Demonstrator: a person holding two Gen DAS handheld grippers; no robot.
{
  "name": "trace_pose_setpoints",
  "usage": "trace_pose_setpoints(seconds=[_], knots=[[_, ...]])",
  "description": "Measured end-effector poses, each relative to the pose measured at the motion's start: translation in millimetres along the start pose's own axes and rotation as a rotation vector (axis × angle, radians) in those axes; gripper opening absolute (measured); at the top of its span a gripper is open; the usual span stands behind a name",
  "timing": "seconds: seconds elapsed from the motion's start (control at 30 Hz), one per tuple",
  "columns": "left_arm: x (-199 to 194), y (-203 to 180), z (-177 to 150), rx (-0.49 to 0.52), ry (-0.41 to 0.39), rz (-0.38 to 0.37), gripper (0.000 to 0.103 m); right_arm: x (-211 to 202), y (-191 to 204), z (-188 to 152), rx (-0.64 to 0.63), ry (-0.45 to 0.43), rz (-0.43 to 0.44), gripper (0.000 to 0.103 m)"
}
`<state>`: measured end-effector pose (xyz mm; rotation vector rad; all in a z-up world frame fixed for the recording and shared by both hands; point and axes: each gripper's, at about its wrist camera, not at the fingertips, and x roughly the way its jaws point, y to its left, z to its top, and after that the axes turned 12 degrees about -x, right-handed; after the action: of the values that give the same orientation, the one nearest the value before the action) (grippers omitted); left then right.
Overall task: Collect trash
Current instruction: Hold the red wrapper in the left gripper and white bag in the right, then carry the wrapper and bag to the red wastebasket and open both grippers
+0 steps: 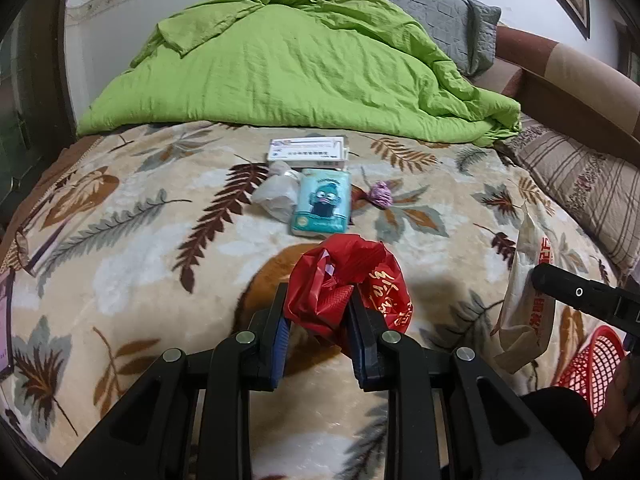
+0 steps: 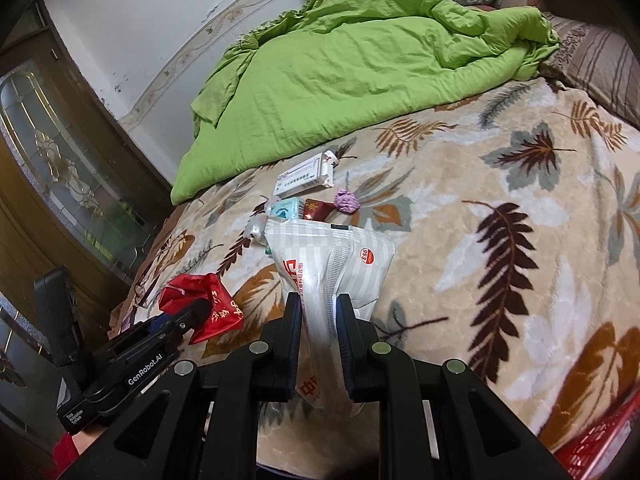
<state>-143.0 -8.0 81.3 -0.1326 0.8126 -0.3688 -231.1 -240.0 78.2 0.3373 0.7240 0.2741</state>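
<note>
Leaf-patterned and beige, the blanket covers the bed, with a green quilt heaped beyond it. Taking the red basket at the bed's near edge as the mark, the right gripper is closest to it, its jaws pinched tight on a white striped wrapper; the left gripper is farther from it along the edge, fingers narrow and clamped on a crumpled red plastic bag. To finish this step well, I would carry each piece fully over the basket before letting go, right hand first, so the light plastic does not drift back onto the bed. Well beyond the basket, four loose pieces lie clustered: one white box, one teal tissue pack, one clear crumpled wrapper and one purple wad. From the right wrist view a small dark red packet also shows among them.
</note>
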Motion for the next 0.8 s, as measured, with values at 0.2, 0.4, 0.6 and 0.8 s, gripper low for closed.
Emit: trace_pose_setpoints(seconds=[0.2,0.4,0.6,0.8], knots=[[-9.0,-16.0,-8.0,0.024,0.014,-0.038,0.025,-16.1,-3.7,-3.0,-0.002,-0.011,-0.009,0.019],[-22.5,-39.2,-13.2,0.051,0.018,-0.089,0.025,-39.9,-8.3,-0.8,0.008,-0.040,-0.012,0.019],[-35.5,-63.4,-18.6,0.090,0.028,-0.143,0.025,-73.9,-20.3,-4.3,0.031,-0.076,-0.035,0.019],[-41.5,-86.0,-24.0,0.116,0.046,-0.194,0.025,-108.4,-41.6,-15.6,0.067,-0.088,-0.089,0.019]])
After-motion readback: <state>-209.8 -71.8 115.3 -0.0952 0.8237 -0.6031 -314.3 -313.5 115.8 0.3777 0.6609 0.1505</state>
